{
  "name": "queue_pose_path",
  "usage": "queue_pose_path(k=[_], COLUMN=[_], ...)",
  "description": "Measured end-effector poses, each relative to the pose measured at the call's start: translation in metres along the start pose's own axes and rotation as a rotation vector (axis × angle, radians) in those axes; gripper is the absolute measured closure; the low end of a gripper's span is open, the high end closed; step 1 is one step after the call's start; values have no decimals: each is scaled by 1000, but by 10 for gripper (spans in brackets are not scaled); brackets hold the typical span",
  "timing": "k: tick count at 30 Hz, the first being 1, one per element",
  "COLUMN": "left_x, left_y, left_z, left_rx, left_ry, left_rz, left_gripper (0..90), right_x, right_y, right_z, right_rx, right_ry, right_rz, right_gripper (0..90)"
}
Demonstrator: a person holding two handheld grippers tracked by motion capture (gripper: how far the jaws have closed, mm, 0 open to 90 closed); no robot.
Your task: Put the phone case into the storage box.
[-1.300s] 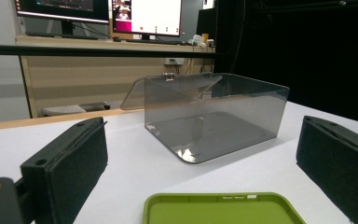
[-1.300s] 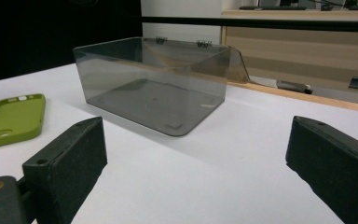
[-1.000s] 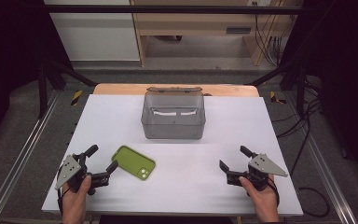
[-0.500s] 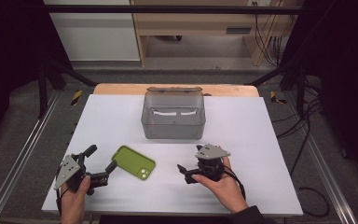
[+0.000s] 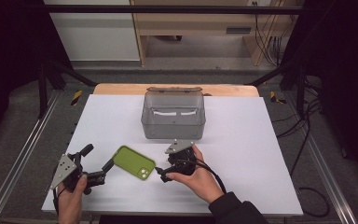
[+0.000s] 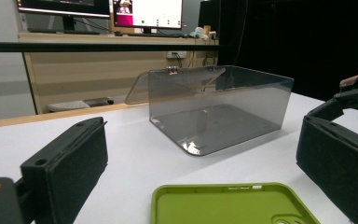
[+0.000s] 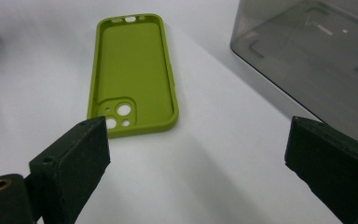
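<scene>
Oddly, green phone case near end cut off in left view; both hand-held grippers wide, empty.

phone case on table, box behind it, claws either side

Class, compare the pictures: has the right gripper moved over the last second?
Yes. The right gripper has travelled left across the white table, from near its right edge to beside the green phone case.
</scene>
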State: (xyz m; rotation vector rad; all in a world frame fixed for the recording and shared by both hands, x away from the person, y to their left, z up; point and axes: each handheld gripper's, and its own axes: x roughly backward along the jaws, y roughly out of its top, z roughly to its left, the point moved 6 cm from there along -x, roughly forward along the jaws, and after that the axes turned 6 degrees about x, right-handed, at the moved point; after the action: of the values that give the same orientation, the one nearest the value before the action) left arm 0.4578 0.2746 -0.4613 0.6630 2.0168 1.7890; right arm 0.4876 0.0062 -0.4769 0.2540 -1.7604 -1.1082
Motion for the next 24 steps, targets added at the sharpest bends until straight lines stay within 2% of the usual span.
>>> queue_pose_path(k=[2, 7, 12, 13, 14, 17, 24], left_x=[1, 2, 2, 2, 1, 1, 0], left_y=[1, 1, 1, 1, 1, 1, 0], left_z=[2, 3, 3, 3, 3, 2, 2], left_rx=[11, 8, 7, 7, 7, 9, 7], left_ry=[4, 7, 7, 6, 6, 3, 0], left_rz=[-8, -8, -6, -6, -6, -7, -4], left_gripper=[16, 17, 17, 17, 17, 17, 17], right_x=[-4, -12, -17, -18, -19, -21, -27], right_y=[3, 10, 15, 16, 18, 21, 24], right_z=[2, 8, 12, 14, 17, 21, 28], right_rx=[0, 11, 11, 18, 38, 50, 71], right_ry=[2, 17, 35, 44, 58, 94, 124], right_rz=[11, 21, 13, 16, 27, 37, 40], right_gripper=[74, 91, 168, 199, 283, 410, 703])
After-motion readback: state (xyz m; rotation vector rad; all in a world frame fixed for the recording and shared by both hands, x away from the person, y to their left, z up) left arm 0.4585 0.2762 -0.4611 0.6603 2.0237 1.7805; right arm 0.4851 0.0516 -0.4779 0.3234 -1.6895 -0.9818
